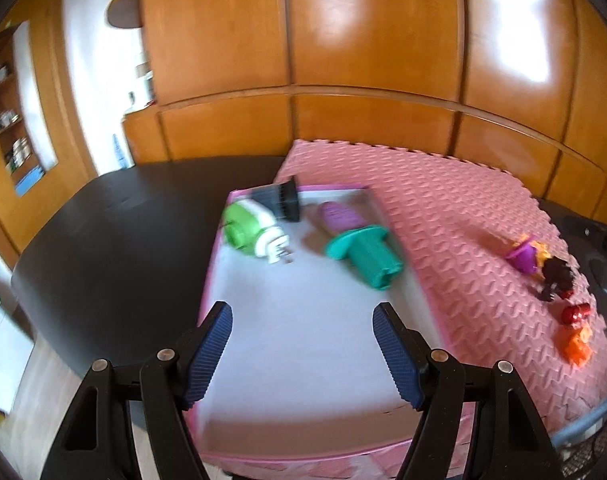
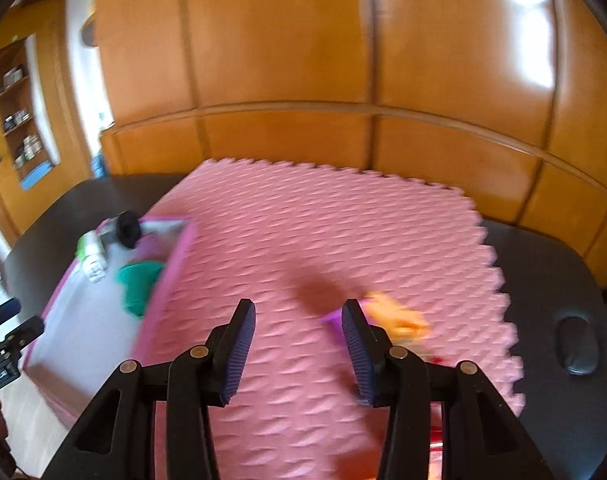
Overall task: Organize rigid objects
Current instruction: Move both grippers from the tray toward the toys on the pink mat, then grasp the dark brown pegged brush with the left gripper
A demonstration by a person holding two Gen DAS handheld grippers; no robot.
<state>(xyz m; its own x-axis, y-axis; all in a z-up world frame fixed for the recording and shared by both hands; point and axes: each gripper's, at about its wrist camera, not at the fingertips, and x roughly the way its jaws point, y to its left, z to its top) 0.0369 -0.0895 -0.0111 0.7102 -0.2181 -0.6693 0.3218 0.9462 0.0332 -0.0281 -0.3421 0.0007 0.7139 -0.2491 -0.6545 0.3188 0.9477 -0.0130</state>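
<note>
Spread and empty, the right gripper [image 2: 299, 344] hovers over the pink mat [image 2: 323, 232] with the purple-and-orange toy [image 2: 387, 316] just beyond its right finger, while the left gripper [image 1: 303, 344], also open, hangs above the tray [image 1: 287, 344].

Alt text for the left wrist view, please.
The open, empty left gripper hovers over a pink-rimmed tray holding a teal toy, a green-and-white toy, a purple piece and a black funnel-shaped piece. Small toys lie on the pink foam mat beside it.
</note>
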